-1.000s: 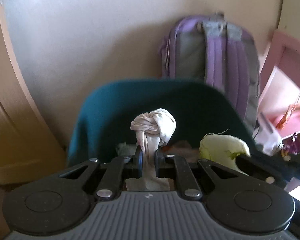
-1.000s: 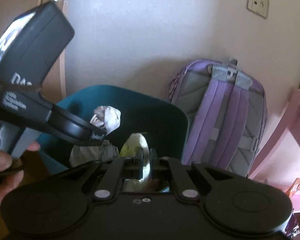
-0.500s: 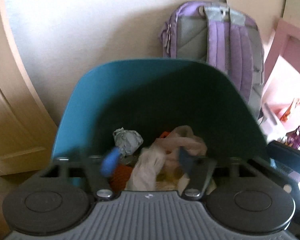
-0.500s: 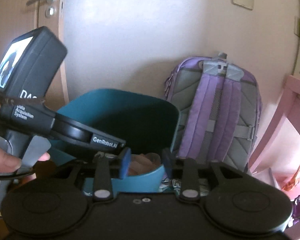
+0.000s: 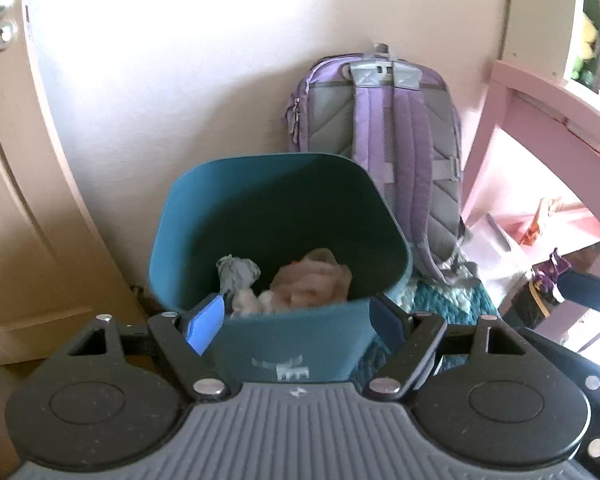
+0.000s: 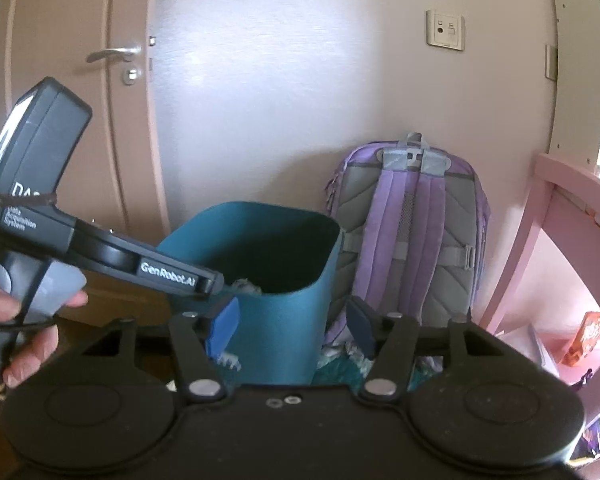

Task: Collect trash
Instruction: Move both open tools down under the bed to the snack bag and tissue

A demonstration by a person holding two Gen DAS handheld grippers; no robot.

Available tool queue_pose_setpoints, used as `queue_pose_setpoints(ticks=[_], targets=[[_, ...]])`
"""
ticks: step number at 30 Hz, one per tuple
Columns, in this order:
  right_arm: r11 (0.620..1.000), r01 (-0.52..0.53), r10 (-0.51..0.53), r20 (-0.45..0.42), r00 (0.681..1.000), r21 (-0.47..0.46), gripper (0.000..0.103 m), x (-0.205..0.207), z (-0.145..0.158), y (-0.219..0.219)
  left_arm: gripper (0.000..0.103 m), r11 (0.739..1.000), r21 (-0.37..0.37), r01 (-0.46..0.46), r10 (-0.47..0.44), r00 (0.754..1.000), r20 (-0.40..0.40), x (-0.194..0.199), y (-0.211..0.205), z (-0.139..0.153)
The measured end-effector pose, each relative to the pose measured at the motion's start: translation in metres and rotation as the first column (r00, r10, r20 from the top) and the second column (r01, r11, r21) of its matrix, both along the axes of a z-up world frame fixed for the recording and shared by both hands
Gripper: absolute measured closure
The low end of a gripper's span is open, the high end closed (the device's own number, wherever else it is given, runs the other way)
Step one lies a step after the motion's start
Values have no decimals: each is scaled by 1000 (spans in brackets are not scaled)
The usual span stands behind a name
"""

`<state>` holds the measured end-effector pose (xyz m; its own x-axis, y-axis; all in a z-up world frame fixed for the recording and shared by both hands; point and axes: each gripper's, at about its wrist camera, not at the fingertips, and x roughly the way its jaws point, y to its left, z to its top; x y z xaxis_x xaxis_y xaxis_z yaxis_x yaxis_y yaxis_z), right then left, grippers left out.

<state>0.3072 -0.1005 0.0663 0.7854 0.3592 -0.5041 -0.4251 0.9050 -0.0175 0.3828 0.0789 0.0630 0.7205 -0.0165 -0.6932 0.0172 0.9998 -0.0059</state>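
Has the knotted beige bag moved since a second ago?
Yes. The knotted beige bag, earlier pinched above the teal bin, now lies inside it; the left gripper just opened.

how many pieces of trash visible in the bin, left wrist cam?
2. A grey crumpled wad at the left inside the teal bin, and a pinkish knotted bag to its right. The near wall may hide more.

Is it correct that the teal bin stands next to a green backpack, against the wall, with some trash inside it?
Not quite: the backpack is purple with grey panels, not green, as the left wrist view shows. The rest holds: the teal bin stands beside it against the wall, with trash inside.
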Motion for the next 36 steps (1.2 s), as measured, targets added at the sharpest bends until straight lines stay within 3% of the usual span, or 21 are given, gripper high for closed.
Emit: queue_pose_setpoints(ticks=[10,15,18,22,27,30,36], targets=[[999,-44,43,-65,997,-20,42,-41,-27,-27,23,999,-26,22,-22,1000,21,-77,-4,-1],[997,-67,61,-182,981,-26,41,-48,-82,-31,17,999,-35,30,-29,999,28,-98,2,-25],[996,-78,66,-238,969,-43,40,-52,-131,-32,2,999,-31,45,-44,998,34,-103,8,-52],[990,-118,85,-345,935,-74,40,-53,-206,-32,0,995,10,95,-95,995,40,-104,17,-102],[970,-180,82,-471,878,-166,40,-55,-308,-26,0,988,31,151,-148,986,-73,-90,27,-181],[976,-126,4,-566,824,-176,40,-53,-368,-27,0,984,67,167,-156,978,-137,-78,29,-236],[970,-56,-130,-700,702,-236,40,-51,-476,-31,0,972,81,221,-189,937,-294,-59,26,-345]])
